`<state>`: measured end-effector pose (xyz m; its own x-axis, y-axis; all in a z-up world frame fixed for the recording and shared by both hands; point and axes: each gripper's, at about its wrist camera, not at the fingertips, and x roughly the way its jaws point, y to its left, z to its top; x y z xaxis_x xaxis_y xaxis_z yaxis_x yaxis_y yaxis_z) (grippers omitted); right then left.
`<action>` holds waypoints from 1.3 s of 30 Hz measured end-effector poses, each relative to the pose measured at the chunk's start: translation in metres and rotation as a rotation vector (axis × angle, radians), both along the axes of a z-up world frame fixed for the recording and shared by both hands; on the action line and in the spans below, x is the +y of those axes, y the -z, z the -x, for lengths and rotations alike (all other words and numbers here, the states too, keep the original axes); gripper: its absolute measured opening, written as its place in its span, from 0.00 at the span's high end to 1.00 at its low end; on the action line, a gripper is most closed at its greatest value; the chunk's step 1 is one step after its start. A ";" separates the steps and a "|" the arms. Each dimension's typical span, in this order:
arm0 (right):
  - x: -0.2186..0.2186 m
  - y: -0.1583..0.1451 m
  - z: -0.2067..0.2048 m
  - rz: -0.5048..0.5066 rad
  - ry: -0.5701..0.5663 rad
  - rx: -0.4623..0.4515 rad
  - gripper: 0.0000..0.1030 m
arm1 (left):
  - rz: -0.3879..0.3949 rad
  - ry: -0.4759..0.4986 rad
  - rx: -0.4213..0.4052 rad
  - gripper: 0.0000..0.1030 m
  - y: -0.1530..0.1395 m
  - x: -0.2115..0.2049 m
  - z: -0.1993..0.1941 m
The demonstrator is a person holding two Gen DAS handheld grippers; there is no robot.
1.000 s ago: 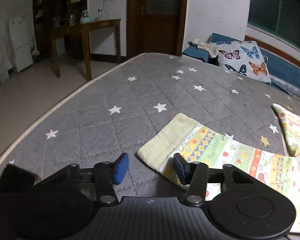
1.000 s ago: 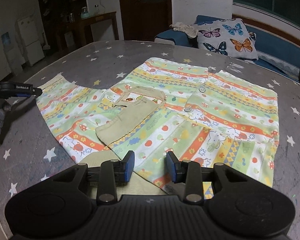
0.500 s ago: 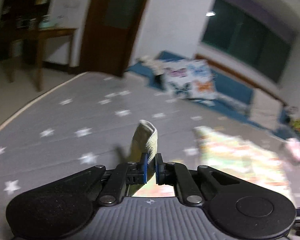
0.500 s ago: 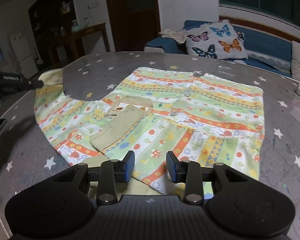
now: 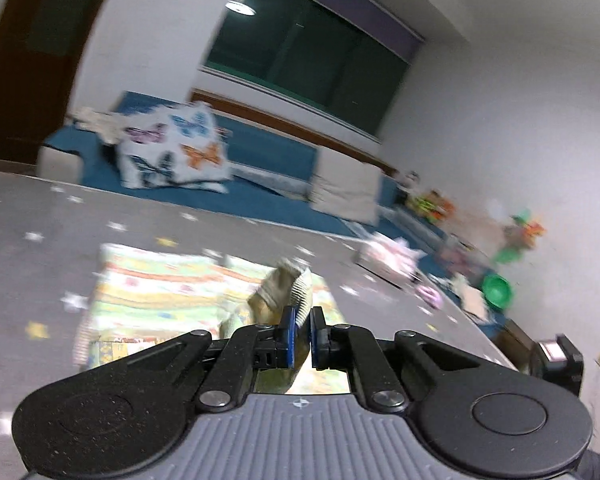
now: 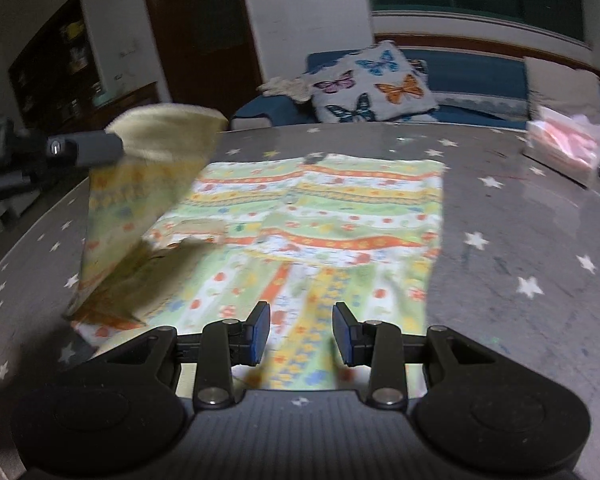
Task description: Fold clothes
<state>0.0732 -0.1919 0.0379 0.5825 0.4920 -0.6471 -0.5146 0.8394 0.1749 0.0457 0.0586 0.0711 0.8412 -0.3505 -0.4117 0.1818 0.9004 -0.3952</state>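
Observation:
A child's garment (image 6: pixel 320 224) with green, yellow and orange stripes lies spread on the grey star-print mattress (image 6: pixel 520 240). My left gripper (image 5: pixel 300 334) is shut on its beige ribbed cuff (image 5: pixel 288 292) and holds that sleeve lifted above the cloth. The right wrist view shows the lifted sleeve (image 6: pixel 140 184) hanging from the left gripper (image 6: pixel 112 144) at the left. My right gripper (image 6: pixel 300 332) is open and empty, low over the garment's near edge.
A butterfly-print pillow (image 6: pixel 372 80) lies on the blue bench (image 6: pixel 472 64) behind the mattress. A pink and white packet (image 6: pixel 564 148) sits at the mattress's right edge. Toys and a green bowl (image 5: pixel 498 290) lie to the right. A dark door (image 6: pixel 196 40) stands behind.
My left gripper closed on the cuff, lifted the sleeve and swung it right over the garment. My right gripper moved forward slightly and stayed open.

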 end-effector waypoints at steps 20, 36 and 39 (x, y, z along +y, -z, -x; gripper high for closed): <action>-0.003 0.009 -0.024 -0.048 0.033 0.074 0.67 | -0.141 -0.039 0.133 0.62 0.045 0.025 0.011; 0.029 -0.009 -0.019 0.020 -0.007 -0.056 0.96 | -0.242 -0.198 0.193 0.62 0.065 0.065 0.013; 0.028 -0.013 -0.024 0.026 0.019 -0.071 0.96 | -0.292 -0.212 0.200 0.62 0.071 0.063 0.009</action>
